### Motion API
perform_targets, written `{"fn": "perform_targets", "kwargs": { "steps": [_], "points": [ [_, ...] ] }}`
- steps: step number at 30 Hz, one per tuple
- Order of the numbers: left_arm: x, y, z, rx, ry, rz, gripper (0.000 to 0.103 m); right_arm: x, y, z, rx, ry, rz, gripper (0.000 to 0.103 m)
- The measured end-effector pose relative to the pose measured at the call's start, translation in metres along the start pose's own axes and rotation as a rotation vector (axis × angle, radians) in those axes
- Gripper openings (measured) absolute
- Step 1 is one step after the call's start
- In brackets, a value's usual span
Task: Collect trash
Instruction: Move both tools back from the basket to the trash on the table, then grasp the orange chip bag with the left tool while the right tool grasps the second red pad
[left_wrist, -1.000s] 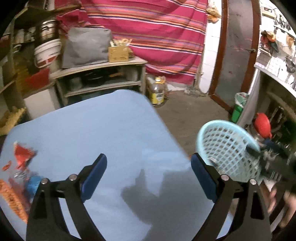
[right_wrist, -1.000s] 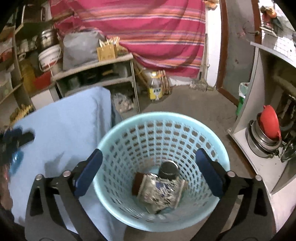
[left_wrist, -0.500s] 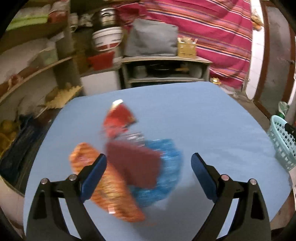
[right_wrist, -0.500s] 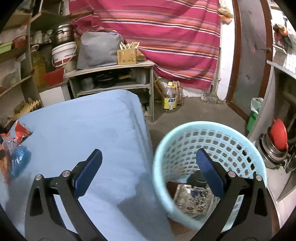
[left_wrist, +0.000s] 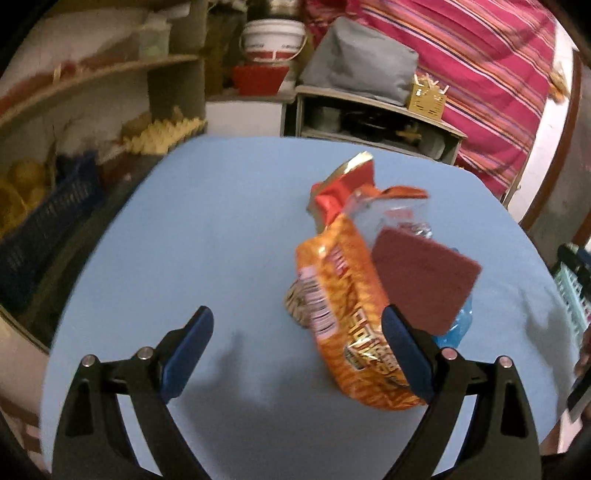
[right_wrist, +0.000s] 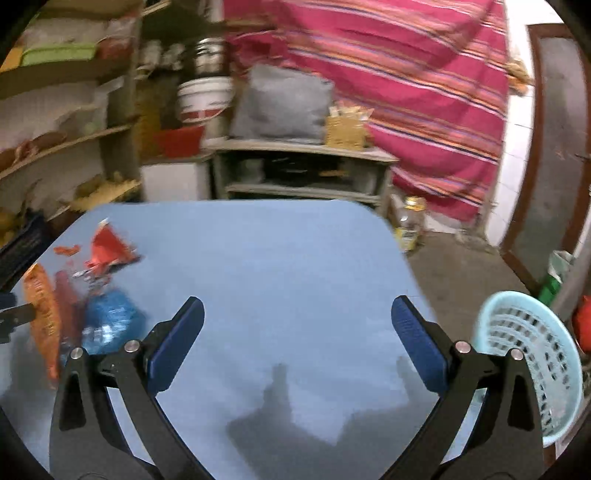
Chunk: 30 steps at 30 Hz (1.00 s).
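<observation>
Covering most of both views, one light blue table (left_wrist: 229, 236) fills the near ground. Far behind it hangs one red striped cloth (right_wrist: 417, 92), and one grey shelf unit (right_wrist: 303, 173) carries one grey bag (right_wrist: 280, 103) and one small woven box (right_wrist: 345, 129). One white bucket (left_wrist: 273, 38) stands on the far left shelving, above one red tub (left_wrist: 260, 79).

One pale blue basket (right_wrist: 532, 362) stands off the table's right edge, cut off by the frame; its contents are hidden.

Trash lies in one heap on the table, blurred in the right wrist view. Counted in the left wrist view: one orange snack bag (left_wrist: 351, 314), one dark red flat packet (left_wrist: 421, 284) lying over it, one red wrapper (left_wrist: 340, 184) on the far side, and one blue wrapper (left_wrist: 458, 325), mostly covered. A clear wrapper between them is hard to make out.

Left gripper (left_wrist: 295, 347): jaws spread wide and holding nothing, with its right finger (left_wrist: 406, 354) overlapping the near end of the orange snack bag; contact cannot be told.

Right gripper (right_wrist: 295, 332): jaws spread wide and holding nothing, over bare table, with the heap to its left.
</observation>
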<state>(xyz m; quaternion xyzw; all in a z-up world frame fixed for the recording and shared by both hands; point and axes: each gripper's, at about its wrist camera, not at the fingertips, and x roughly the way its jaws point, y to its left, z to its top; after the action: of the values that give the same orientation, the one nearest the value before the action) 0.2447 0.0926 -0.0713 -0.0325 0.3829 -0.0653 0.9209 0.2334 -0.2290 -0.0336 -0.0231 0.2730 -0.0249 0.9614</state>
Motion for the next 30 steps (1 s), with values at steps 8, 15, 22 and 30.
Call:
{"fn": "perform_targets", "kwargs": {
  "steps": [8, 15, 22, 30],
  "points": [
    [0.005, -0.007, 0.001, 0.017, -0.003, -0.068, 0.068, 0.014, 0.062, -0.003, -0.066, 0.018, 0.121, 0.099],
    [0.013, -0.005, 0.004, 0.023, 0.023, -0.099, 0.018, 0.023, 0.095, -0.003, -0.102, 0.027, 0.194, 0.099],
    [-0.008, -0.005, 0.01, 0.091, -0.068, -0.006, 0.008, 0.025, 0.113, -0.002, -0.123, 0.034, 0.269, 0.099],
    [-0.015, 0.014, 0.019, 0.063, -0.106, 0.086, 0.008, 0.035, 0.136, -0.001, -0.15, 0.075, 0.332, 0.097]
  ]
}}
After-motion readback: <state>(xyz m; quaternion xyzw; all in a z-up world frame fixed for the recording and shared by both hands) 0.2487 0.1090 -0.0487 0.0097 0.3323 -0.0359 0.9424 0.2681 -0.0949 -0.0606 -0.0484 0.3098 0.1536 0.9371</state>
